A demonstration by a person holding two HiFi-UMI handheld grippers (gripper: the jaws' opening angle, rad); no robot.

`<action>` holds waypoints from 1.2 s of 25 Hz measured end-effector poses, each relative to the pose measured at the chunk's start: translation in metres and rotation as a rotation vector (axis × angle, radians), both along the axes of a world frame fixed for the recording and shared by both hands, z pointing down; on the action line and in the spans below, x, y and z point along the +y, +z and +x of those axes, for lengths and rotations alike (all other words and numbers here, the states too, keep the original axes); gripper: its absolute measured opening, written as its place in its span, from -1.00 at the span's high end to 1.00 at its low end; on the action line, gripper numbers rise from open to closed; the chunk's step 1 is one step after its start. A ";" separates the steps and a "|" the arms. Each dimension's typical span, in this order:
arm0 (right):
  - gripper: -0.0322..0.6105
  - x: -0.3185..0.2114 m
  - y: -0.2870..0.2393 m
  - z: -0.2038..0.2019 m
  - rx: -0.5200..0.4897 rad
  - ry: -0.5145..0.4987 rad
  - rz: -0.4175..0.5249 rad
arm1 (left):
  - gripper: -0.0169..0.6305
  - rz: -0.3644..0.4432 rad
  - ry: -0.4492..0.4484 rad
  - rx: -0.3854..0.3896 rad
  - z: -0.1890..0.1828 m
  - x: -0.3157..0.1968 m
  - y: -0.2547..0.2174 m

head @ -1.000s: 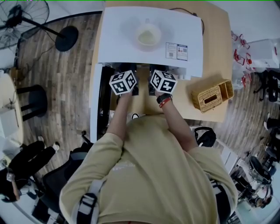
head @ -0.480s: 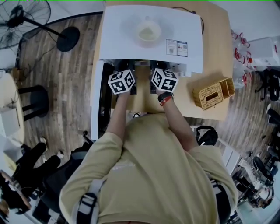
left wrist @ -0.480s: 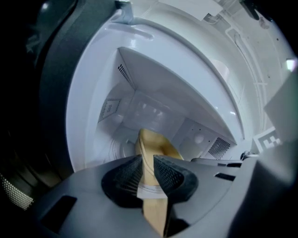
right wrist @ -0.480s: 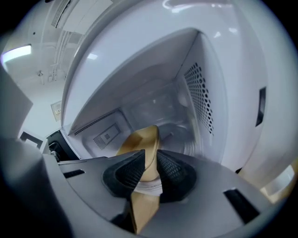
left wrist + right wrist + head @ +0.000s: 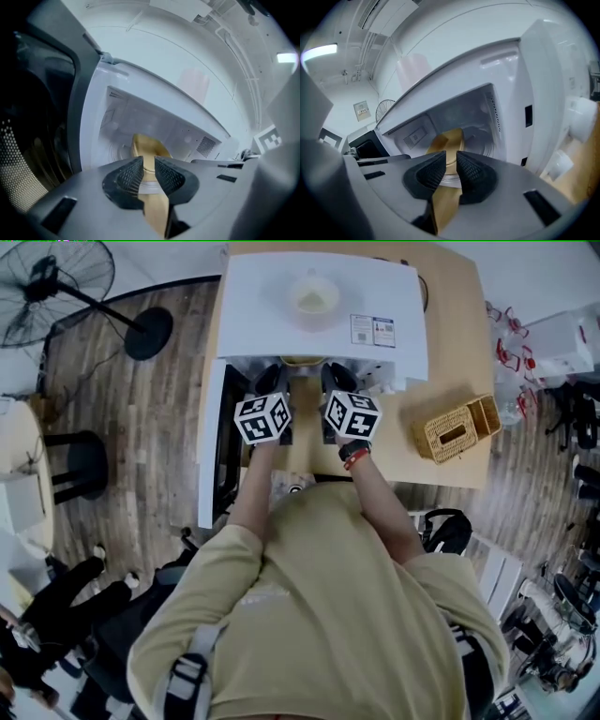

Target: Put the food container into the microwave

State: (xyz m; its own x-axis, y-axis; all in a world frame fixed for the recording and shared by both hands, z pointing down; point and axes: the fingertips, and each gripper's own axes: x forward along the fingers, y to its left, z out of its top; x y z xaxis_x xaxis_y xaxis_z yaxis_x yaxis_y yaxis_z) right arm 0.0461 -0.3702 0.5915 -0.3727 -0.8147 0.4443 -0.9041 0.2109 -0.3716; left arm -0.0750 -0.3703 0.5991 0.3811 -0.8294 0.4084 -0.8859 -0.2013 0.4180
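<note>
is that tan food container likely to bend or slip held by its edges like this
Probably fairly stiff: the food container shows no sag with the left hand-held gripper and right hand-held gripper each pinching just a thin edge. Likely light, since two edge pinches carry it. Its smooth-looking surface could slip if a grip loosens.

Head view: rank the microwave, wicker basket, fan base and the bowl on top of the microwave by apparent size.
1. Microwave, by far the largest.
2. Wicker basket.
3. Fan base and bowl look about alike. The base sits down on the floor, farther from the camera, so I won't rank them.
</note>
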 end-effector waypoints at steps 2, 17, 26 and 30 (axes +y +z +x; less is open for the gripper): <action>0.65 0.009 -0.004 0.001 0.003 0.000 0.006 | 0.73 0.015 0.002 -0.010 0.000 0.008 -0.005; 0.71 0.076 -0.034 0.010 0.035 0.024 0.079 | 0.83 0.130 0.059 -0.082 0.003 0.077 -0.039; 0.78 0.114 -0.049 0.010 0.075 0.031 0.144 | 0.89 0.196 0.056 -0.103 -0.005 0.115 -0.058; 0.79 0.131 -0.053 0.006 0.104 0.015 0.167 | 0.89 0.213 0.053 -0.103 -0.010 0.130 -0.063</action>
State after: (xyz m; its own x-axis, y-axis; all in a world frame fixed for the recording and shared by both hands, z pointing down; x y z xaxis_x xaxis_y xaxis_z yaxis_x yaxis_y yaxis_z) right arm 0.0524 -0.2387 0.5387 -0.3187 -0.8857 0.3377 -0.9394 0.2477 -0.2368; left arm -0.0849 -0.2403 0.5359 0.3915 -0.8810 0.2657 -0.9076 -0.3220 0.2694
